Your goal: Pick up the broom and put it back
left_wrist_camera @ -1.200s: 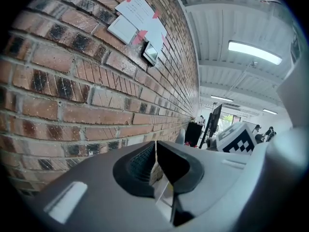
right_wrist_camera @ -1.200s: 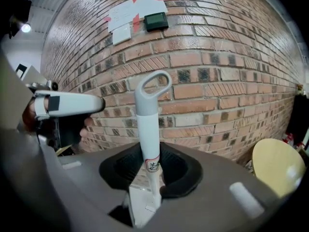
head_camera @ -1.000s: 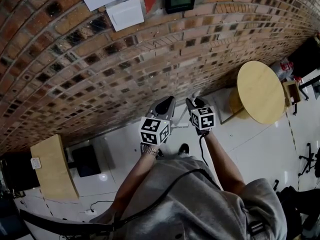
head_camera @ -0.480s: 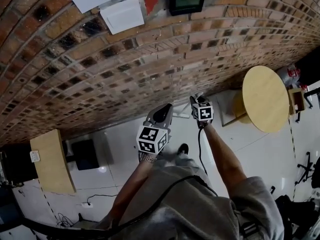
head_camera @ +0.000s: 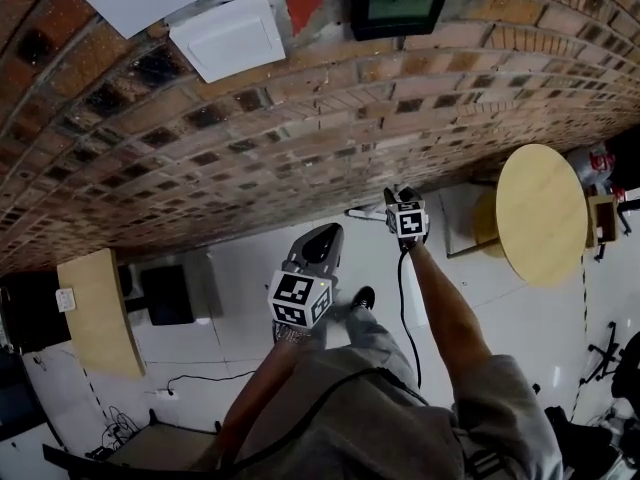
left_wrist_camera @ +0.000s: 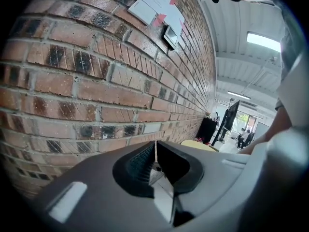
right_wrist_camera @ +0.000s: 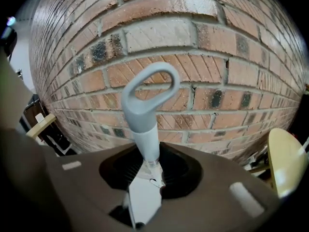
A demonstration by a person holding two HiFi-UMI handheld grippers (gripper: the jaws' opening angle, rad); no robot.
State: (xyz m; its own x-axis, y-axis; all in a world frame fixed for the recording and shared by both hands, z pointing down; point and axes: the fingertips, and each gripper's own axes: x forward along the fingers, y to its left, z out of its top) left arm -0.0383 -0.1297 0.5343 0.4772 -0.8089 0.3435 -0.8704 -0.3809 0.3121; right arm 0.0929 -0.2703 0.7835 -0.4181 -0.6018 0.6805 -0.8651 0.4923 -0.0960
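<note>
Gripping the broom (right_wrist_camera: 145,111) by its grey handle with the right gripper (right_wrist_camera: 147,167), pads clamped just below the hanging loop (loop out ahead, close before the brick wall (head_camera: 300,138)). Holding the left gripper (left_wrist_camera: 155,154) alongside, fingers pressed together on nothing, aimed at the same wall, above the pale floor (head_camera: 250,268).

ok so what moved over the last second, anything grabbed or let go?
The right gripper sank away from the head camera toward the foot of the brick wall, with the broom handle clamped in its jaws. The left gripper, shut and empty, dropped only slightly, so the two now sit further apart. Nothing visibly grabbed or released. The round table stayed put.
</note>
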